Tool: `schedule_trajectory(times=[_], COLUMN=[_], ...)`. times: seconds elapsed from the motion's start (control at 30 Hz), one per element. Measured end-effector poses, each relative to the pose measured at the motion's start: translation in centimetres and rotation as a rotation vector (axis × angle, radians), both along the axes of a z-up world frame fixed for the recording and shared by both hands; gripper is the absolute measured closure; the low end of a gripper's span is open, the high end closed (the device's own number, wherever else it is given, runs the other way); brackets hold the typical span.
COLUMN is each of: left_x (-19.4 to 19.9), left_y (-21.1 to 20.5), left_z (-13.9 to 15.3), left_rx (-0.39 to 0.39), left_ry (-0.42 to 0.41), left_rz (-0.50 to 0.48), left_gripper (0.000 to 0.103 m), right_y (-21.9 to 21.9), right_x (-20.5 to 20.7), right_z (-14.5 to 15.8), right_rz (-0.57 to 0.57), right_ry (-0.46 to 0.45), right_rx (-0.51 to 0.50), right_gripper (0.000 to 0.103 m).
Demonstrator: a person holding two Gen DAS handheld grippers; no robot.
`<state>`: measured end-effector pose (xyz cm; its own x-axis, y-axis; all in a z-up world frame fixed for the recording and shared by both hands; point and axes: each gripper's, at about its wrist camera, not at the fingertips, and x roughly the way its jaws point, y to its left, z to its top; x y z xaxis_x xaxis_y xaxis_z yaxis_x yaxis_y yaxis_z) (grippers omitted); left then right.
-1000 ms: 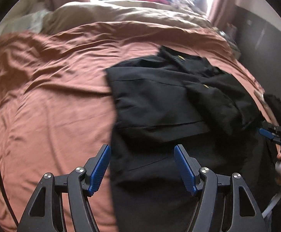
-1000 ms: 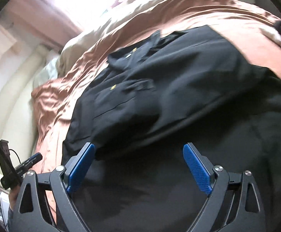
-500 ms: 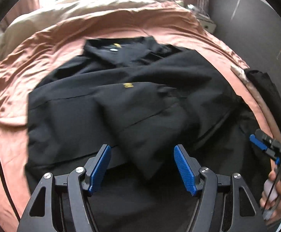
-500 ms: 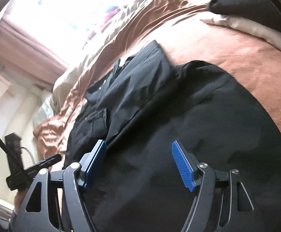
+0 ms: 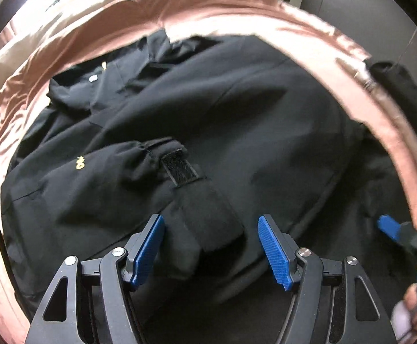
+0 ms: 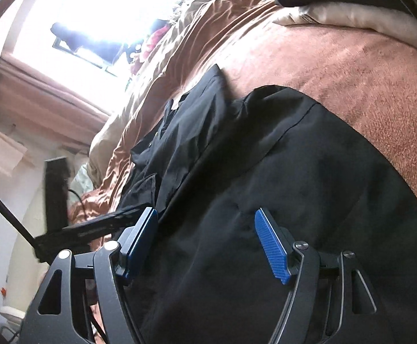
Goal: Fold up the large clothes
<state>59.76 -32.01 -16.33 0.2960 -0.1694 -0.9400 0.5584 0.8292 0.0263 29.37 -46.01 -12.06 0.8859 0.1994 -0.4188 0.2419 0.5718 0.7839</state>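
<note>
Both wrist views close over one black jacket [image 5: 237,132]

jacket [image 5: 237,120] spread on the bedspread [image 5: 65,46], collar at the far end | sleeve [image 5: 139,177] folded across its front, cuff [image 5: 208,220] nearest | left gripper [image 5: 210,246] above the cuff, fingers either side | right gripper [image 6: 205,246] over the jacket's near right part | pillow [image 6: 351,14] far right | window [image 6: 99,14] beyond the bed

Bare bedspread [image 5: 22,91] lies open left of the black jacket [image 5: 237,120] — free passage. A dark bundle [image 5: 394,86] crowds the right edge.
</note>
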Motion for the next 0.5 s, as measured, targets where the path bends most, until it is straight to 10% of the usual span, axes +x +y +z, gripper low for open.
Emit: schedule_trajectory(times=[0.23, 0.3, 0.5], left_x=[1.0, 1.0, 0.2], left_y=[1.7, 2.0, 5.2], left_z=[-1.4, -0.7, 4.7], left_rx=[-0.032, -0.046, -0.107], left_ry=[-0.018, -0.011, -0.055], left_rz=[0.011, 0.003, 0.006], left_gripper=[0.047, 0.066, 0.072], right_y=[-0.1, -0.2, 0.0], right_x=[-0.4, -0.1, 0.3], right_z=[-0.2, -0.2, 0.1], right_rz=[-0.006, -0.008, -0.008], right_ry=[-0.002, 0.001, 0.007], right_rx=[-0.004, -0.007, -0.015], right_gripper=[0.034, 0.034, 0.034])
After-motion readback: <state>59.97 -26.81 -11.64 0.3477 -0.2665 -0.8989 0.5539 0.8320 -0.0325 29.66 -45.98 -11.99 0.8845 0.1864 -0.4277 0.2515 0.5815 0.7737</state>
